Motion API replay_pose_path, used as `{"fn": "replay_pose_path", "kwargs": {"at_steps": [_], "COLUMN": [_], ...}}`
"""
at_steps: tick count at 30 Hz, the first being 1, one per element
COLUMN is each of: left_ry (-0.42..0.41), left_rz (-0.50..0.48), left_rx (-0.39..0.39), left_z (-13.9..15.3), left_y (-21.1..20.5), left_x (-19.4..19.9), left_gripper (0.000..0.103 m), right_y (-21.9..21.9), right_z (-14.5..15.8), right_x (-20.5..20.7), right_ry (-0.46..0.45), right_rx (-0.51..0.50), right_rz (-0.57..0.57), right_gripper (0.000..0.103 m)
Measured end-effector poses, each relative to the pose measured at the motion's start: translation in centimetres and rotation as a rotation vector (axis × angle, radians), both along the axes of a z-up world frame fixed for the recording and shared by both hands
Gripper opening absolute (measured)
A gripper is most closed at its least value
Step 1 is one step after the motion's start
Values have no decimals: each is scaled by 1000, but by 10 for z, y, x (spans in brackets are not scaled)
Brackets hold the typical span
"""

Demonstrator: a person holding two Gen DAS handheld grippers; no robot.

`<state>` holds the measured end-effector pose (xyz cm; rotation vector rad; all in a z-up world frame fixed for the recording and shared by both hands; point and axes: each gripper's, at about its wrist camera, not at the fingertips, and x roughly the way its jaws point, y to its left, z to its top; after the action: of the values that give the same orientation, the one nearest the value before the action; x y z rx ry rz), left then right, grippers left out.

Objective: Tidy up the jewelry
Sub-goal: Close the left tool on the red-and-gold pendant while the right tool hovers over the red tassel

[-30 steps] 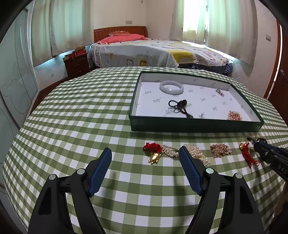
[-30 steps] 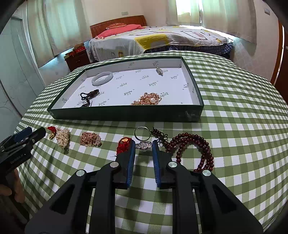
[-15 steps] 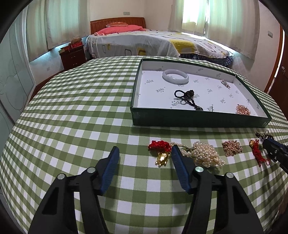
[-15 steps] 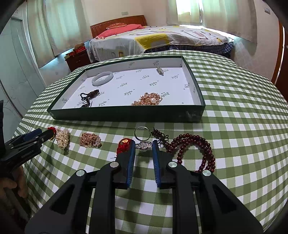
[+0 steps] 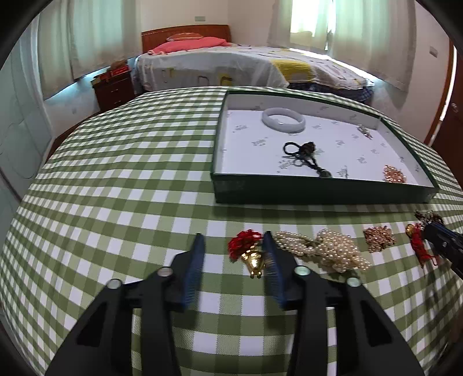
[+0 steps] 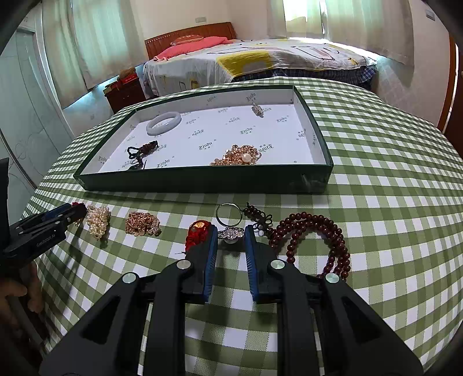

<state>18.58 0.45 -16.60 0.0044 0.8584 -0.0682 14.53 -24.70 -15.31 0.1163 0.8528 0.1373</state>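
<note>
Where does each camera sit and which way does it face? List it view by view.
Left wrist: on the left gripper, angled down at the red and gold charm; jaws closing around it.
Right wrist: on the right gripper, angled down at the sparkly ring; a hand shows at left.
Shared: green tray, pearls, bed.

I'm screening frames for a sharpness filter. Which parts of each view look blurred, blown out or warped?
Left wrist view: the window is blown out, the left tongs look smeared while closing around the red and gold charm, and the checked tablecloth bulges from the fisheye. Right wrist view: the right tongs are crisp, the window glares, and the green tray bows.
</note>
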Motion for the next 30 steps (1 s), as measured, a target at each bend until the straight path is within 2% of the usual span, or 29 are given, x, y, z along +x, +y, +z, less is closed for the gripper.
{"fn": "replay_pose_path", "kwargs": {"at_steps": [4,7,14,19,30], "left_ry": [6,9,7,-2,-46], "left_rz": [3,-11,-21,-27,-38], "left_rx": [-17,-47,-71,-95,-91], "left_z": [1,2,2,4,19], "left_y": [3,3,2,5,6], "left_x": [5,7,-1,-8,-21], "left_gripper": [35,22,12,11,10], "right_y": [0,0,0,1,1], "right_z": [-1,-2,-3,-2,3], "right_x": [1,1,1,0,-5], "right_ry": [1,3,4,-2,-20], "right_rx": [2,3,8,7,3], "right_rz": [2,2,0,1,2], "right_gripper": [19,19,19,19,19]}}
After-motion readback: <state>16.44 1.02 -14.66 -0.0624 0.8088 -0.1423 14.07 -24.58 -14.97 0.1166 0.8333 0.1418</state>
